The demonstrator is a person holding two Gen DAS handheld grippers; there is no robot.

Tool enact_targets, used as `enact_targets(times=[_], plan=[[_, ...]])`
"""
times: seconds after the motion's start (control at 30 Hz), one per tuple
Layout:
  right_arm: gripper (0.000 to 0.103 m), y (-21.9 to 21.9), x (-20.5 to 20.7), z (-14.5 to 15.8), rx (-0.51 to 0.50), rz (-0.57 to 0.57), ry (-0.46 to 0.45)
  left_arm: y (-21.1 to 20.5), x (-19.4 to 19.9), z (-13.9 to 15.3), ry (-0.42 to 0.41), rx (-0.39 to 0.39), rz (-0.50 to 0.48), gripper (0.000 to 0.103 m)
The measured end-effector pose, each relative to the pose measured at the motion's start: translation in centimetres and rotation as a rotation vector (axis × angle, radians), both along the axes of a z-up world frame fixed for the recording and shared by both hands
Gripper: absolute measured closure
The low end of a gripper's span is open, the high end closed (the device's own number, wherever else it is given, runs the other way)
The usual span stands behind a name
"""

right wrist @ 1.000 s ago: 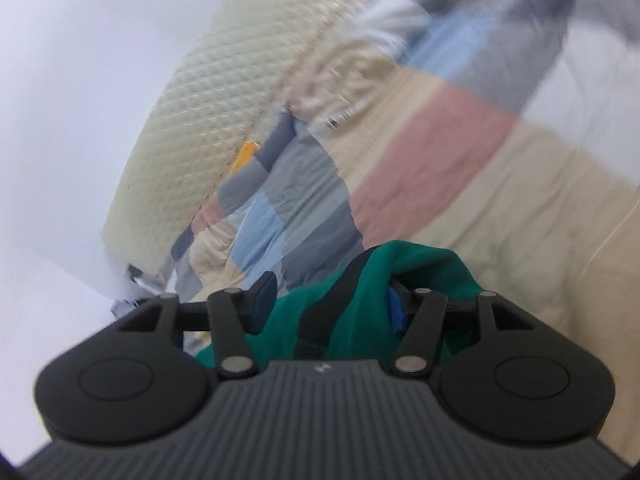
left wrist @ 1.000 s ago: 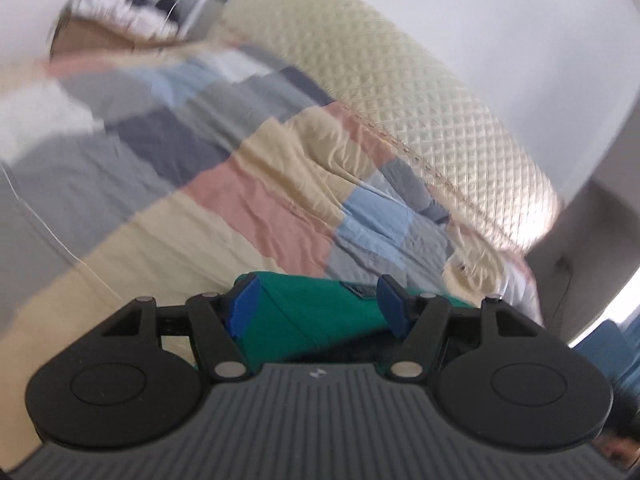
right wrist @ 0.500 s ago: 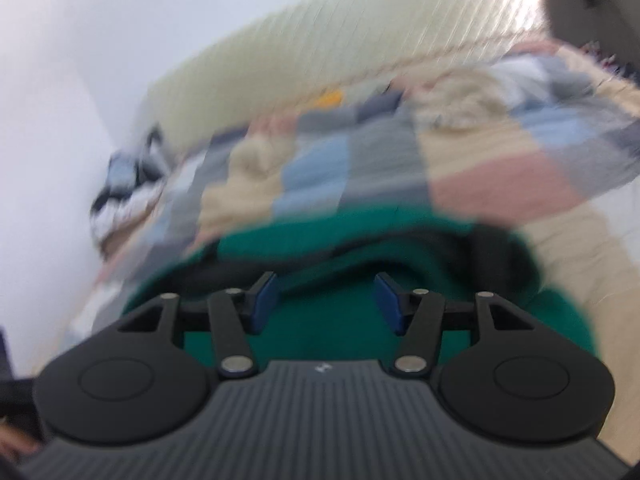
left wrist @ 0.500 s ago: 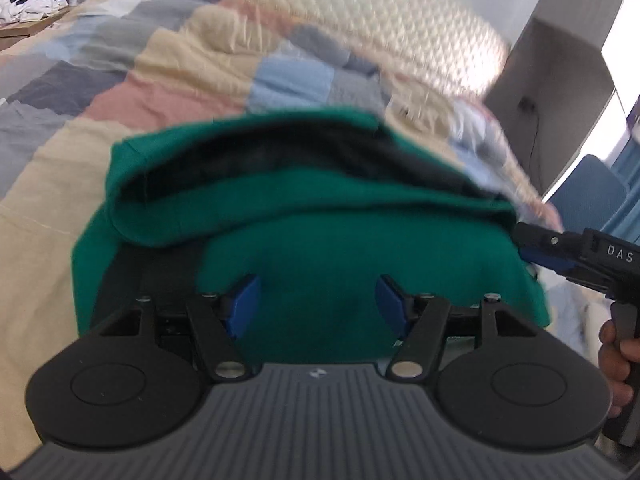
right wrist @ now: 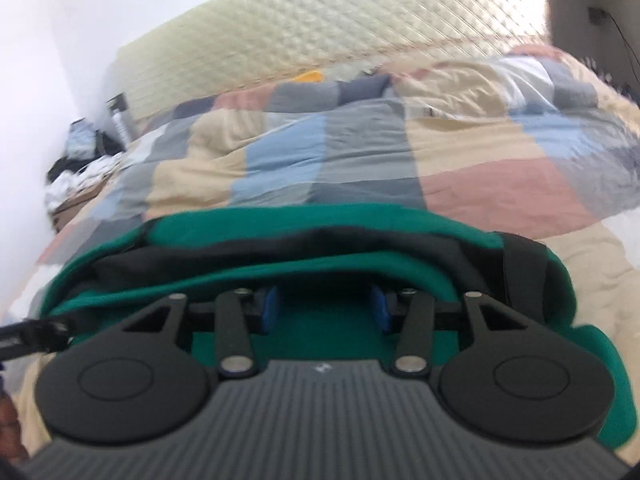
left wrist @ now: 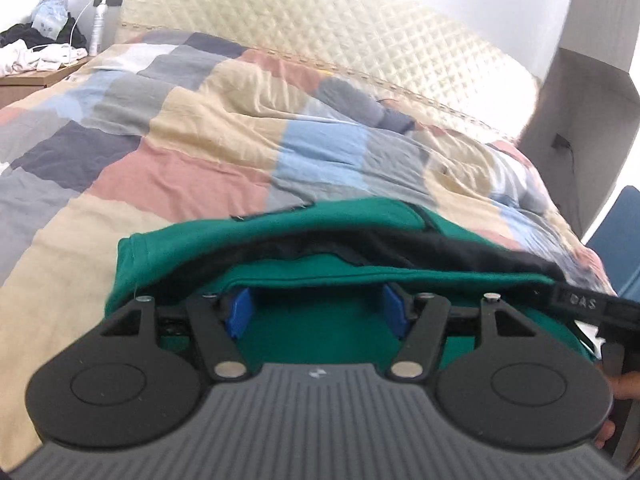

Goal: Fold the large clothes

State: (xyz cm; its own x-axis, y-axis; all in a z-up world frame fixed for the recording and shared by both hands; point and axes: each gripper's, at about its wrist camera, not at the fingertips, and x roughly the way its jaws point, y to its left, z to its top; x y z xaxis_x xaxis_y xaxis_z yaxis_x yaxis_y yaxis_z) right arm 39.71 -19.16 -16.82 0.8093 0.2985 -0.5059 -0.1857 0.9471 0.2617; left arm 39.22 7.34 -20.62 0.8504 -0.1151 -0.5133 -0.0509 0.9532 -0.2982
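Sweatshirt [left wrist: 320,336] edge drapes both open grippers, left [left wrist: 318,312] and right [right wrist: 325,306], its jaws narrowing.

A wide bed is filling the room, a patchwork quilt of beige, pink, grey and blue squares [left wrist: 224,128] lying rumpled across it. A cream diamond-quilted padded headboard [left wrist: 320,28] is standing along the far side against a plain white wall [right wrist: 100,0]. At the far left a cluttered wooden bedside table [left wrist: 36,76] is holding heaped clothes. Daylight is coming in at right.
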Motion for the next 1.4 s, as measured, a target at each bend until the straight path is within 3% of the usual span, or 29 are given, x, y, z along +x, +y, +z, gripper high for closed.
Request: enact_targets(times=[0.23, 0.33, 0.47, 0.57, 0.67, 0.87, 1.13, 1.23, 1.4], plan=[[0.056, -1.6, 4.9, -1.6, 0.051, -0.061, -0.036, 2.7, 4.8, -1.0, -0.059, -0.006, 0.064, 0.035], [0.056, -2.2, 6.1, -1.4, 0.056, -0.081, -0.077, 3.9, 6.0, -1.4, -0.064, 0.028, 0.119, 0.035], [0.055, -2.9, 7.2, -1.7, 0.028, -0.139, -0.111, 6.8, 7.7, -3.4, 0.012, -0.131, 0.126, 0.035], [0.054, -3.2, 8.0, -2.6, 0.005, -0.141, -0.083, 7.6, 8.1, -4.5, 0.046, -0.178, 0.117, 0.035], [0.054, -3.6, 8.2, -3.5, 0.028, -0.13, -0.042, 6.7, 7.7, -4.0, 0.034, -0.134, 0.094, 0.035], [0.054, -2.9, 6.0, -2.5, 0.013, -0.105, -0.067, 3.3, 5.0, -1.8, -0.028, -0.025, 0.018, 0.035], [0.055, 0.5, 0.4, 0.5, -0.017, 0.035, -0.129, -1.1, 1.3, 1.2, -0.078, -0.007, -0.093, 0.035], [0.055, 1.8, -2.0, 1.6, -0.072, 0.076, -0.171, -2.7, 0.1, 1.6, -0.076, 0.05, -0.115, 0.035], [0.055, 2.3, -3.8, 1.4, -0.096, 0.114, -0.139, -4.1, -1.1, 0.7, -0.033, 0.103, -0.137, 0.035]])
